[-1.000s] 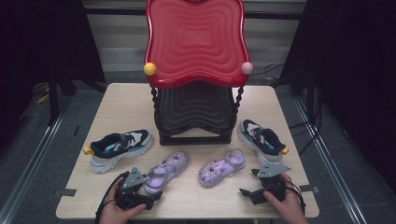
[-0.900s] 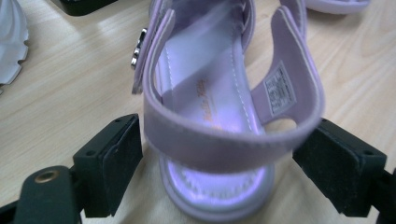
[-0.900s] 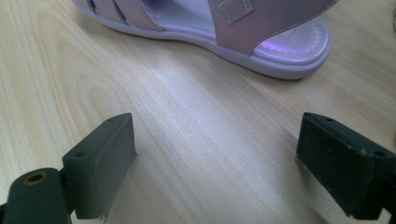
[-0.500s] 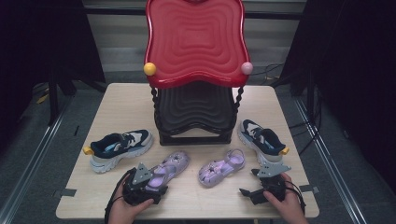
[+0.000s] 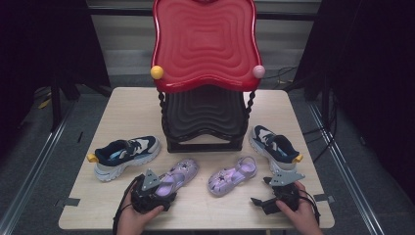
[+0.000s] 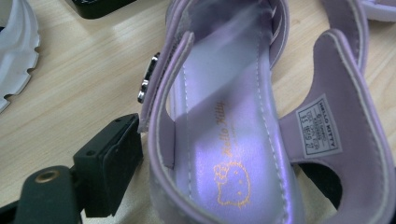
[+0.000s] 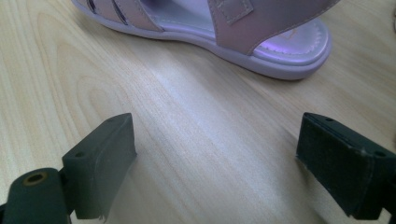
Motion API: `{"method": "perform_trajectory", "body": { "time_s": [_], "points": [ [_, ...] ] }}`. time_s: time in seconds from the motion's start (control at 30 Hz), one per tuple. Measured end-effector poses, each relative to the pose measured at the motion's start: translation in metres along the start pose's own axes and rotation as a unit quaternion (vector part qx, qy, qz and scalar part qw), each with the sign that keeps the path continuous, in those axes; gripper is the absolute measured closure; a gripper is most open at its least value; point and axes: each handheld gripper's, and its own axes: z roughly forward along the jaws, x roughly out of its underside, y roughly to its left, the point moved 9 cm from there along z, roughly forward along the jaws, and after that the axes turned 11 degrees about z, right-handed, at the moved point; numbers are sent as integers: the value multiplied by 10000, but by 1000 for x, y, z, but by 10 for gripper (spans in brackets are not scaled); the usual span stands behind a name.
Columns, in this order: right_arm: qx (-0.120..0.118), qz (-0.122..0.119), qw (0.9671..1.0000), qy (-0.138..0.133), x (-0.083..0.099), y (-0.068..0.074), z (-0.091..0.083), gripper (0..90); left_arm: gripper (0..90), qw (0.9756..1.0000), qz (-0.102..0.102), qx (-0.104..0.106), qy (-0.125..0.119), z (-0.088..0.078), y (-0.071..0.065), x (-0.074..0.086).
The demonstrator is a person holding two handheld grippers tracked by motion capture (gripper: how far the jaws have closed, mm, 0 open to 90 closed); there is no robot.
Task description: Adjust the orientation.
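The left gripper's (image 5: 164, 188) fingers (image 6: 109, 161) sit wide around the left sandal's (image 6: 224, 154) heel at 7 o'clock on the counter (image 5: 122, 112); squeeze gently, lift straight. Right gripper (image 5: 264, 192) is released.

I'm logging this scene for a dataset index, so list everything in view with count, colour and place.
Table: one, light wood, centre of the high view.
Stand: one, black, ribbed, back middle of the table.
Red tray: one, wavy, on top of the stand, with a yellow ball and a pink ball at its front corners.
Left sneaker: one, navy and white, left side.
Right sneaker: one, navy and white, right side.
Left sandal: one, lilac, front centre, its heel between the left jaws.
Right sandal: one, lilac, beside it.
Left gripper: black, at the left sandal's heel.
Right gripper: black, open over bare table.
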Motion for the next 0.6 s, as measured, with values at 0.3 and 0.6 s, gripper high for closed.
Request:
{"method": "perform_trajectory", "body": {
  "time_s": [0.3,0.6],
  "points": [
    [1,-4,10000,-1,0,0,0,109,163,10000,37,-2,3,1,0,-1],
    [1,-4,10000,-2,0,0,0,109,253,9999,78,95,-109,0,-4,-3]
  ]
}}
